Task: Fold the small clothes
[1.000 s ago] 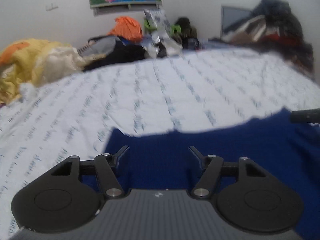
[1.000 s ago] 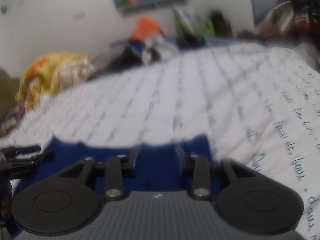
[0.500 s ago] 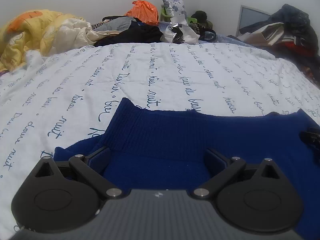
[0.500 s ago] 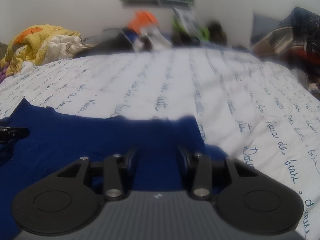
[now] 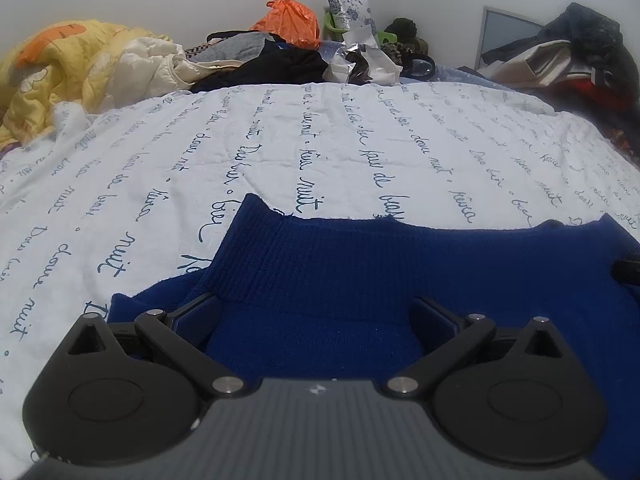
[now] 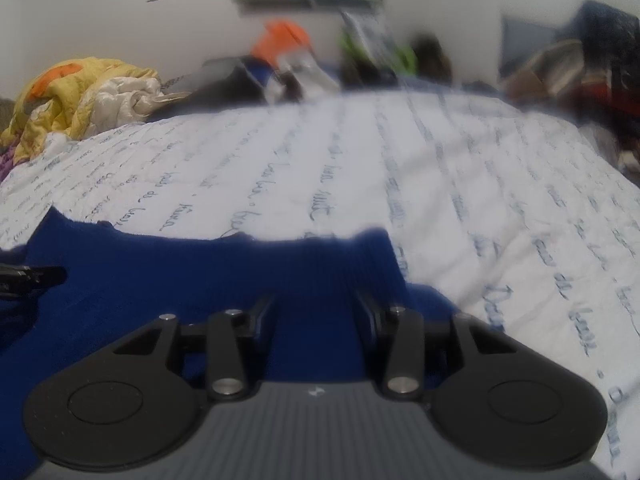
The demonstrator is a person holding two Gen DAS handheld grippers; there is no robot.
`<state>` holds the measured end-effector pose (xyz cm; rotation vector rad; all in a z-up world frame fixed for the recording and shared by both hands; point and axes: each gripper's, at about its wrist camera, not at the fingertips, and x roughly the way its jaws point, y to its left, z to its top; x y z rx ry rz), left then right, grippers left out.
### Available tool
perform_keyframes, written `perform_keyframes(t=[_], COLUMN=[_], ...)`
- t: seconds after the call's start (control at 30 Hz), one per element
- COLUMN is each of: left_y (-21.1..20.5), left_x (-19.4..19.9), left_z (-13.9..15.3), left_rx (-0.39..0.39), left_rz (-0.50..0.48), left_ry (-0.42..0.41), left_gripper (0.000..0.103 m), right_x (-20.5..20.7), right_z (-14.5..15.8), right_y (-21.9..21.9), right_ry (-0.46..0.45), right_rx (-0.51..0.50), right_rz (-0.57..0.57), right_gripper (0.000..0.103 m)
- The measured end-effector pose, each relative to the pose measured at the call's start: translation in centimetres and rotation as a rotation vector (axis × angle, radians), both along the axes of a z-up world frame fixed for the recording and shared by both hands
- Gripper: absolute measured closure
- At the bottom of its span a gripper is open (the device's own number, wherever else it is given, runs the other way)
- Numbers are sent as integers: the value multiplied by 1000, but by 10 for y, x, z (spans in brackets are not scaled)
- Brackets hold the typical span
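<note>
A dark blue knit garment lies spread on the white bedsheet with blue script, its ribbed edge toward the far side. My left gripper hovers low over its left part with the jaws spread wide and still opening; the cloth lies between the fingers, untouched by the pads. Over the garment's right end, my right gripper has its jaws partly apart and opening, with blue cloth lying loose in the gap. Each view shows the other gripper's black finger at its edge.
A yellow quilt is bunched at the far left of the bed. Dark clothes, an orange bag and plastic wrapping line the far edge. More clothes are heaped at the far right.
Both grippers sank toward the bed with the blue garment, which now lies flat. The left jaws spread from narrow to wide; the right jaws widened a little.
</note>
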<state>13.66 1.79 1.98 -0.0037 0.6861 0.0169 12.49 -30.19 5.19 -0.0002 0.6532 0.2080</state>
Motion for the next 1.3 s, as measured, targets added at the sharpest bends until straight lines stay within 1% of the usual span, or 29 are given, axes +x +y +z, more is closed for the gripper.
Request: perform_keyframes(t=[0.03, 0.07, 0.1, 0.13, 0.17, 0.2, 0.23, 0.3, 0.33, 0.43, 0.47, 0.5, 0.53, 0.57, 0.6, 0.63, 0.7, 0.73, 0.8, 0.83, 0.9, 0.93, 0.97, 1.0, 1.07, 1.13, 1.23, 1.27, 1.3], left_y=[0, 0, 0, 1, 1, 0, 0, -4, -7, -9, -12, -15, -18, -19, -18, -15, -12, -10, -9, -9, -10, -9, -9, -8, 1, 18, 46, 53, 58], left_x=[0, 0, 1, 1, 1, 1, 1, -7, -17, -64, -77, -86, -90, -94, -103, -108, -113, -117, -125, -131, -138, -140, -143, -148, -166, -184, -204, -211, -216], left_z=[0, 0, 0, 0, 0, 0, 1, 6, 12, 30, 31, 27, 18, 8, 3, 1, 7, 10, 7, 3, -1, 1, 4, 9, 17, 17, 9, 9, 10], left_rx=[0, 0, -1, -2, -1, 3, 9, 60, 69, -29, -34, -23, -5, 17, 32, 28, 26, 15, -5, 16, 31, 28, 29, 20, -30, -99, -248, -287, -333], left_rz=[0, -1, -2, -2, -2, -1, 4, 32, 36, -92, -120, -145, -160, -166, -180, -183, -160, -158, -165, -166, -164, -153, -138, -121, -68, 13, 141, 154, 162], left_ry=[0, 1, 3, 4, 4, 4, 6, 16, 28, 5, 1, 17, 57, 66, 8, -4, 22, 29, 41, 25, -16, -9, 2, 2, -18, -16, 49, 30, 34], left_gripper=[0, 0, 0, 0, 0, 0, 0, 1, 2, 0, 0, 0, 0, 0, 0, 0, 0, 0, 0, 0, 0, 0, 1, 4, 2, 2, 2, 1, 1], right_x=[-7, -15, -22, -28, -29, -33, -31, -31, -34, -54, -63, -69, -73, -76, -82, -82, -78, -78, -91, -98, -100, -110, -114, -112, -114, -115, -115, -115, -115], right_z=[5, 8, 9, 5, -6, -11, -10, -10, -7, 8, 11, 10, 3, -7, -11, -8, 2, 7, 16, 16, -1, -9, -14, -12, -13, -12, -13, -13, -13], right_y=[-1, -1, -1, 0, 2, 2, 1, 6, 8, 6, 5, 4, 4, 1, -5, -9, -8, -9, -8, -4, 3, 4, 2, -2, -4, -4, -3, -3, -3], right_ry=[8, 9, 2, -1, 18, -7, 3, 4, 10, 8, -6, -4, 20, 12, -25, -6, 58, 88, 61, 42, 87, 9, -16, 0, -8, -9, -12, -13, -13], right_rx=[20, 40, 50, 35, -11, -29, -18, -47, -61, -68, -56, -57, -77, -92, -72, -52, -92, -81, -50, -48, -71, -100, -95, -72, -78, -73, -75, -73, -71], right_rz=[-33, -50, -35, -12, 2, 12, 2, 1, -3, -16, -1, 20, 37, 58, 77, 76, 39, 11, 18, 40, 69, 83, 90, 84, 96, 95, 88, 88, 89], right_gripper=[51, 36, 22, 17, 15, 15, 15, 15, 15, 15, 14, 11, 10, 9, 9, 9, 8, 8, 8, 8, 3, 0, 0, 0, 0, 0, 0, 0, 0])
